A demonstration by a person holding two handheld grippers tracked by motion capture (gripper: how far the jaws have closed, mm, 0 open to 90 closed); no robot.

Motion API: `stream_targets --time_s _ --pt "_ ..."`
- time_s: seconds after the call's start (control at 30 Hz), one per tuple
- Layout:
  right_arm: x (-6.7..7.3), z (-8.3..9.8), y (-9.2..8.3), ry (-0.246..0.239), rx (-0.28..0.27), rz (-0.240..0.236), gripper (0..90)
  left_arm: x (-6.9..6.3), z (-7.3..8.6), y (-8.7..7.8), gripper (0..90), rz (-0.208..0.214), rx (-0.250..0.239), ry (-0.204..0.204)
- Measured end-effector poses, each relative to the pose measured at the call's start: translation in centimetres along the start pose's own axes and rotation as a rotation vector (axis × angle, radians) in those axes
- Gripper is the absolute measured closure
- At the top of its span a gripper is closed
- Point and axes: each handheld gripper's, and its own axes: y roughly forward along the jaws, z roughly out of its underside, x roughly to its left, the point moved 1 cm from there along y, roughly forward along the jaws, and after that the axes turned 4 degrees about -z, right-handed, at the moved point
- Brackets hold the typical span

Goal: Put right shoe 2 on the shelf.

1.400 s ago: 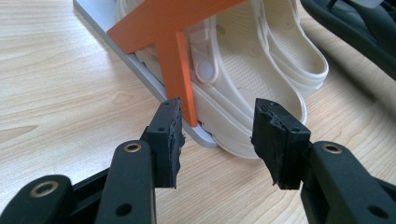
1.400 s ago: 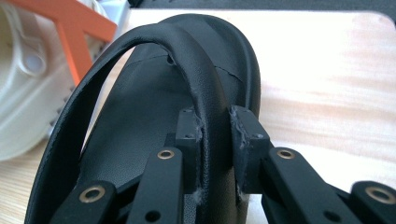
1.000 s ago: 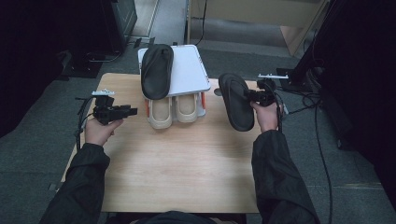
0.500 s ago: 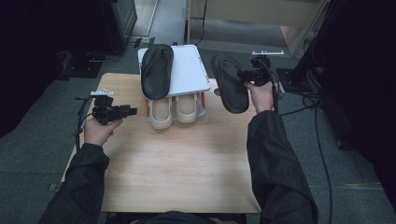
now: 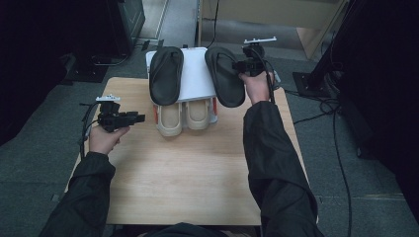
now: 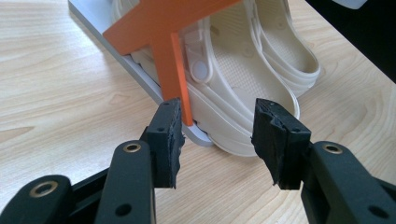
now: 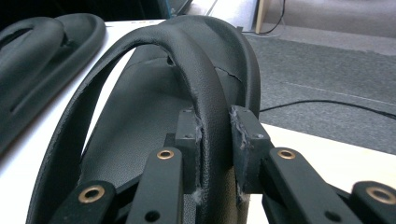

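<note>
The right gripper (image 5: 240, 64) is clamped on the strap of a black sandal (image 5: 225, 75), and in the right gripper view the two pads (image 7: 190, 140) pinch that arched strap from both sides, the sandal's footbed stretching away beyond them. From the high view the sandal hangs at the right edge of the white shoe rack (image 5: 193, 74), its toe end over the rack's top shelf and its heel end reaching down past the shelf's front corner; whether it touches the shelf I cannot tell. On the left half of the same shelf lies the second black sandal (image 5: 166, 74), flat and lengthwise, also visible at the left of the right gripper view. Under the shelf, on the rack's lower level, a pair of cream clogs (image 5: 183, 117) sits side by side, heels toward the person. Over to the left of the rack, the left gripper (image 5: 138, 118) is held just above the wooden bench (image 5: 188, 173), its jaws apart and gripping nothing; the left gripper view shows them aimed at the rack's orange side support (image 6: 173, 56) and the nearer clog, close to both. The person's dark sleeves come in from below on either side of the rack.
</note>
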Motion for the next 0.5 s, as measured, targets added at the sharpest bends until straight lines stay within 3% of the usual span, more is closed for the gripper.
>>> stream_targets --time_s 0.23,0.33,0.5 --pt "2.4 -0.9 2.3 -0.024 0.007 -0.024 74.3 0.0 0.0 -0.3 52.4 0.011 -0.015 0.006" --pt "3.1 -1.2 3.2 -0.023 0.004 -0.03 74.2 0.2 -0.1 -0.5 52.4 0.02 -0.028 -0.011" --pt "3.9 -1.7 4.9 -0.028 0.016 -0.021 73.9 0.0 0.0 -0.3 52.4 0.021 -0.015 -0.003"
